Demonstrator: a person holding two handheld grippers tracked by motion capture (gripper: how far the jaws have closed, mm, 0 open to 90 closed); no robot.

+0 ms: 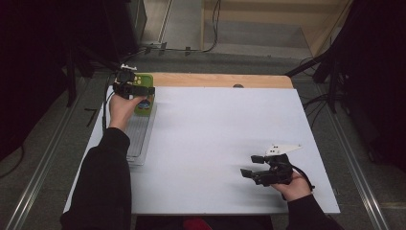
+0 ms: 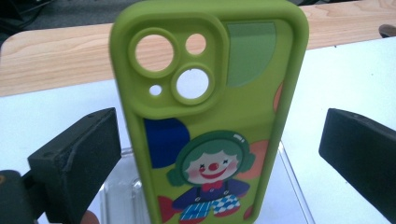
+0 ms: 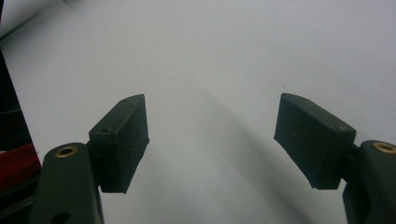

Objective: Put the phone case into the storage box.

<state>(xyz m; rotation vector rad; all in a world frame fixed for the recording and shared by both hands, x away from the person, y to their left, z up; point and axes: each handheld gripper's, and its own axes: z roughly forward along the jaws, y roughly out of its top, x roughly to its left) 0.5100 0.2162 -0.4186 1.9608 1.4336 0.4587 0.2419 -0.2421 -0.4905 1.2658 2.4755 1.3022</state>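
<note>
High view first: the white table [image 1: 215,143] takes up the middle, with a strip of bare wood along its far edge. At about ten o'clock from the table's centre, the left gripper [image 1: 136,91] sits at the far left corner, held by the person's left hand [image 1: 122,108]. Just past it stands a green phone case [image 1: 145,98], at the far end of a clear ribbed tray [image 1: 139,136] that runs along the table's left edge. At about four o'clock from the centre, the right gripper [image 1: 250,166] rests low over bare table in the right hand [image 1: 292,187], well apart from the case, its jaws pointing toward nine o'clock.

Left gripper view: the phone case [image 2: 210,116] stands upright between the two black jaws, its camera cut-outs at twelve o'clock and a printed clown with green hair at six. Both pads stand clear of the case's sides, with a gap showing on each, so the jaws are spread wide and grip nothing. The clear tray [image 2: 121,196] shows under the case at seven o'clock.

Right gripper view: the two jaws stand wide apart at eight and four o'clock, with plain white table [image 3: 210,56] between and beyond them.
</note>
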